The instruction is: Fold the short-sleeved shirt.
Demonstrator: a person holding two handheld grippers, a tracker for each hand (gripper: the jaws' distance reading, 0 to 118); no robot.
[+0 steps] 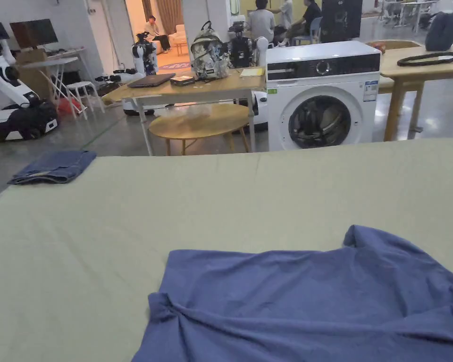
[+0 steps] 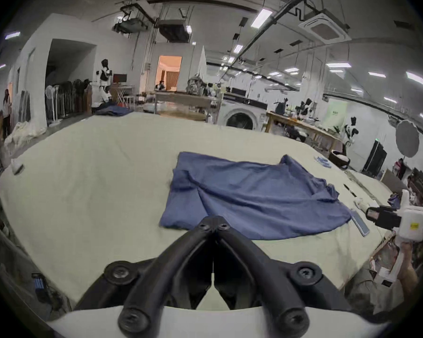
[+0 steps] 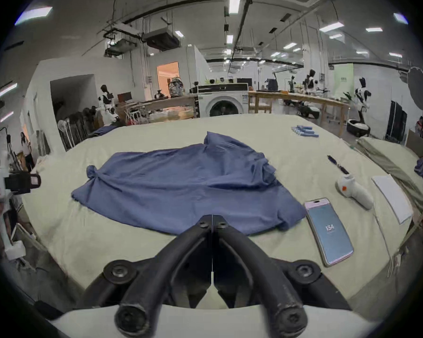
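A blue short-sleeved shirt (image 1: 310,301) lies crumpled and spread out on the pale green table (image 1: 173,212), near its front edge. The shirt (image 2: 249,194) has a bunched knot at its left side and a raised fold at the back. My left gripper (image 2: 213,226) is shut and empty, held above the table just in front of the shirt's near hem. My right gripper (image 3: 213,224) is also shut and empty, hovering at the shirt's (image 3: 181,182) near edge. The right gripper (image 2: 386,217), held by a hand, also shows at the right edge of the left gripper view.
A phone (image 3: 327,231), a white handheld device (image 3: 354,192), a pen (image 3: 337,164), a white sheet (image 3: 392,200) and small blue items (image 3: 304,131) lie right of the shirt. Folded denim (image 1: 53,166) rests at the far left corner. A washing machine (image 1: 322,94) stands beyond.
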